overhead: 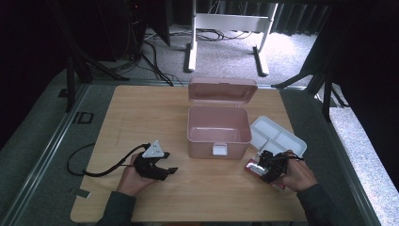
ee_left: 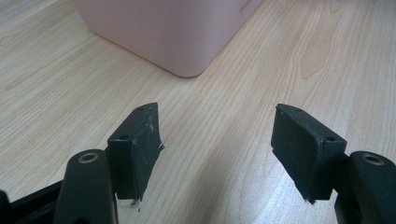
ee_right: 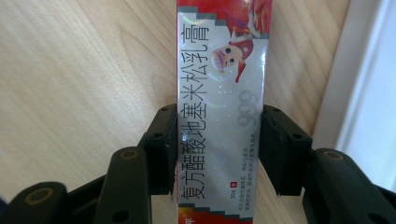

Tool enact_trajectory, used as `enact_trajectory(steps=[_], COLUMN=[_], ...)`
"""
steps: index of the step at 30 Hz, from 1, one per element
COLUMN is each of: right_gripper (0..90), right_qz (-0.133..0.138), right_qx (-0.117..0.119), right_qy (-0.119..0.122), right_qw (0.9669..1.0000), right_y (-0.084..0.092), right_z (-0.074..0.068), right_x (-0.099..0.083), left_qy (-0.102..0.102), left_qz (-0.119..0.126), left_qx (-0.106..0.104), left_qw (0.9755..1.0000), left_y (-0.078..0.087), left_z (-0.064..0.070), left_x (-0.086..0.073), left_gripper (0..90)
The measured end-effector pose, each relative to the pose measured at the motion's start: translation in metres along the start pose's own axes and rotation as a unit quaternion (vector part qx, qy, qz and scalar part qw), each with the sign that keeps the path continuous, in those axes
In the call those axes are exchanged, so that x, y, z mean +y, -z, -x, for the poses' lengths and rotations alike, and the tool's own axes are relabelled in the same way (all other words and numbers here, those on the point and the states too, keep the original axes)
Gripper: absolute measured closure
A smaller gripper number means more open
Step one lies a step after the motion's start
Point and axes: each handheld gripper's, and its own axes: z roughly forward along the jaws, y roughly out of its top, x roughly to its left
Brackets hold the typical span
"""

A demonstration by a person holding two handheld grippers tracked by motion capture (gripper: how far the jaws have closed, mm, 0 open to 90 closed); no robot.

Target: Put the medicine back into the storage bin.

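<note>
A lab: black curtains (overhead: 28,42), floor cables (overhead: 150,56), framed table (overhead: 141,113).

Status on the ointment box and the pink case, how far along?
Done: the pink case stands on the table with its lid up, inside bare. In hand: the right gripper is shut on the ointment box, which still lies beside the white tray. Left: probably lifting it into the case. The left gripper is open, idle.

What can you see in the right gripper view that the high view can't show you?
The right gripper view shows the carton's printed characters and a cartoon figure in a red hat, with a jaw pressed against each long side. The high view shows the whole table, the open pink box with its lid up, the left gripper with open jaws, and both hands. Both show the right gripper on the carton, the wooden tabletop and the white tray beside it.
</note>
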Motion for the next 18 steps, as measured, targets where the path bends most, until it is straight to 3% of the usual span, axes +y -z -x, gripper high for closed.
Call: enact_trajectory(steps=[18], right_gripper=[51.0], right_qz=[0.040], right_qx=[-0.012], right_qy=[0.030], right_qw=[0.9987], right_y=[0.054], right_z=[0.005], right_x=[0.011], left_qy=[0.001], left_qz=[0.001], left_qx=[0.000], left_qw=[1.0000], left_y=[0.000], left_z=[0.000], left_x=[0.000], left_gripper=[33.0])
